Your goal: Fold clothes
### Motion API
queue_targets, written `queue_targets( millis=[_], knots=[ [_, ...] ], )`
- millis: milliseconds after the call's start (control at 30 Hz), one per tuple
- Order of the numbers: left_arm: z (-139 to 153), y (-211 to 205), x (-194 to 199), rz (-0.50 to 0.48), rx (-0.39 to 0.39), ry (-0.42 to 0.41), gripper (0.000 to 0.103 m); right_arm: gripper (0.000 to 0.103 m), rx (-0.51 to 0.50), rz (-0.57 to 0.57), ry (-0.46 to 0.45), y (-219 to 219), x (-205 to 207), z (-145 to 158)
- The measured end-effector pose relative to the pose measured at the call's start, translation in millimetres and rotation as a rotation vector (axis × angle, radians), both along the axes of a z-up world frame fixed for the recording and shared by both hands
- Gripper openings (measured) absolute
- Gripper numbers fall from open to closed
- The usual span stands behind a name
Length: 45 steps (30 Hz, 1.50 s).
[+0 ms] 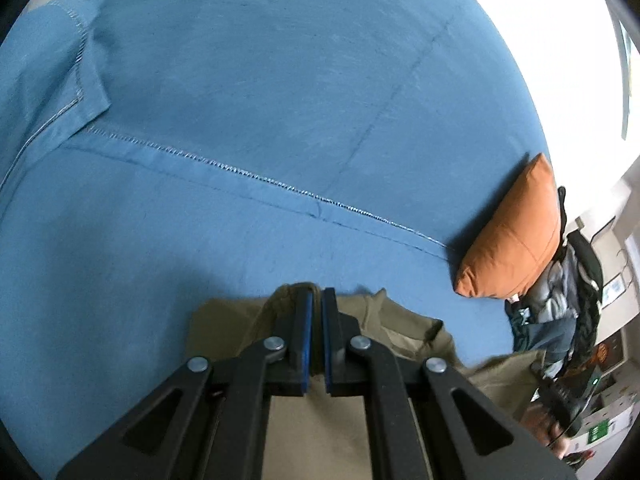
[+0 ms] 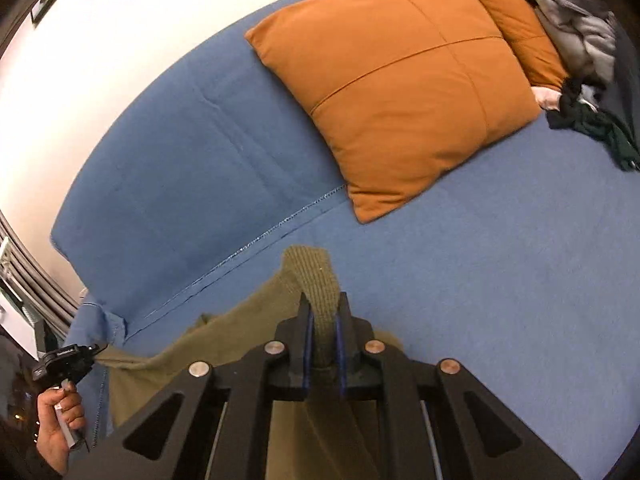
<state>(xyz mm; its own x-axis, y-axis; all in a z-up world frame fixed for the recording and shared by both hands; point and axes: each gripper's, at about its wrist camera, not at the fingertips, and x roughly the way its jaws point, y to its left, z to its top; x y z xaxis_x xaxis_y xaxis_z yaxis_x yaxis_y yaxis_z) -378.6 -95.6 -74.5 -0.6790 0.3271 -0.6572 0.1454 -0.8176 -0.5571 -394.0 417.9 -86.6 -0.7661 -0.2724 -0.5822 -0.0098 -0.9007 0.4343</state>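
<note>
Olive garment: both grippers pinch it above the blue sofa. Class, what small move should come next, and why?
Probably lower both grippers together to lay the olive garment flat on the sofa. The left gripper and right gripper each clamp an edge, and the seat ahead looks bare before the orange cushion.

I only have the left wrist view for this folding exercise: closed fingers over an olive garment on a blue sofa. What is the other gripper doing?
Observer: The right gripper is shut on a ribbed olive-green cuff of the same olive-green garment.
Operator: What lies beyond it?
Observer: A large square orange cushion leans on the blue fabric sofa, with a second orange cushion behind.
Operator: Anything else?
Observer: A heap of grey and dark clothes lies at the far end.
</note>
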Motion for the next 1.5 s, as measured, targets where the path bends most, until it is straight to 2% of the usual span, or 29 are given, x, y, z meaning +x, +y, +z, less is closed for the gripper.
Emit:
queue_targets(
  millis=[133,233,267,300,367,433,500,567,600,633,667,800,900,933,967,1000,1067,1133,1200,1233,1267,1300,1333,1367,1400,1467,1500],
  knots=[
    [-5,-6,-9,0.007,0.014,-0.012,0.005,0.008,0.036,-0.035,-0.010,-1,-31,-10],
    [-8,-12,-14,0.016,0.026,-0.026,0.011,0.011,0.082,-0.079,-0.102,0,-56,-32],
    [-10,-15,-16,0.018,0.030,-0.031,0.018,0.012,0.062,-0.103,-0.131,2,-59,-39],
    [-11,-17,-18,0.021,0.034,-0.036,0.020,0.016,0.043,-0.128,-0.155,5,-61,-45],
    [-13,-21,-21,0.027,0.041,-0.045,0.024,0.017,0.017,-0.184,-0.164,13,-58,-48],
    [-15,-26,-24,0.032,0.049,-0.055,0.025,0.033,0.011,-0.221,-0.159,21,-52,-43],
    [-17,-30,-28,0.038,0.057,-0.064,0.027,0.035,-0.010,-0.231,-0.151,27,-47,-40],
    [-24,-27,-33,0.014,0.041,-0.094,0.036,0.036,-0.015,-0.193,-0.175,25,-45,-45],
    [-31,-21,-36,-0.015,0.023,-0.120,0.037,0.042,-0.009,-0.168,-0.193,23,-46,-49],
    [-37,-14,-38,-0.042,0.009,-0.139,0.038,0.052,-0.003,-0.143,-0.211,21,-46,-53],
    [-44,-8,-41,-0.070,-0.006,-0.158,0.038,0.055,0.003,-0.119,-0.229,19,-47,-56],
    [-65,19,-47,-0.140,-0.115,-0.207,0.039,0.055,0.061,-0.022,-0.347,4,-50,-80],
    [-61,27,-45,-0.140,-0.174,-0.168,0.037,0.054,0.128,0.013,-0.387,-6,-57,-95],
    [-56,26,-44,-0.130,-0.185,-0.145,0.025,0.040,0.131,0.012,-0.383,-6,-58,-96],
    [-51,26,-42,-0.121,-0.196,-0.122,0.004,0.030,0.128,0.010,-0.378,-7,-60,-96],
    [-46,26,-41,-0.112,-0.208,-0.099,0.004,0.020,0.106,0.004,-0.366,-6,-61,-94],
    [-37,25,-38,-0.093,-0.230,-0.052,0.004,0.016,0.086,-0.017,-0.323,-6,-58,-82],
    [-27,25,-35,-0.074,-0.252,-0.006,0.003,0.011,0.095,-0.010,-0.219,-12,-53,-63],
    [-18,25,-32,-0.056,-0.276,0.038,0.004,0.011,0.127,0.005,-0.117,-20,-49,-46],
    [-19,26,-32,-0.050,-0.306,0.033,0.004,0.011,0.159,0.007,-0.087,-25,-48,-42],
    [-20,26,-32,-0.046,-0.332,0.026,0.004,0.012,0.214,-0.012,-0.123,-27,-51,-47],
    [-28,26,-35,-0.054,-0.332,-0.004,0.004,0.015,0.247,-0.034,-0.211,-26,-58,-62],
    [-38,26,-39,-0.060,-0.327,-0.046,0.005,0.017,0.238,-0.044,-0.306,-22,-64,-81],
    [-47,25,-43,-0.064,-0.322,-0.087,0.008,0.019,0.209,-0.051,-0.360,-17,-66,-95],
    [-51,23,-44,-0.052,-0.327,-0.113,0.008,0.026,0.186,-0.058,-0.400,-13,-67,-104],
    [-56,17,-47,-0.025,-0.335,-0.161,0.009,0.031,0.183,-0.072,-0.377,-9,-63,-97],
    [-46,15,-43,0.010,-0.317,-0.141,0.009,0.033,0.207,-0.076,-0.359,-11,-61,-88]
  ],
)
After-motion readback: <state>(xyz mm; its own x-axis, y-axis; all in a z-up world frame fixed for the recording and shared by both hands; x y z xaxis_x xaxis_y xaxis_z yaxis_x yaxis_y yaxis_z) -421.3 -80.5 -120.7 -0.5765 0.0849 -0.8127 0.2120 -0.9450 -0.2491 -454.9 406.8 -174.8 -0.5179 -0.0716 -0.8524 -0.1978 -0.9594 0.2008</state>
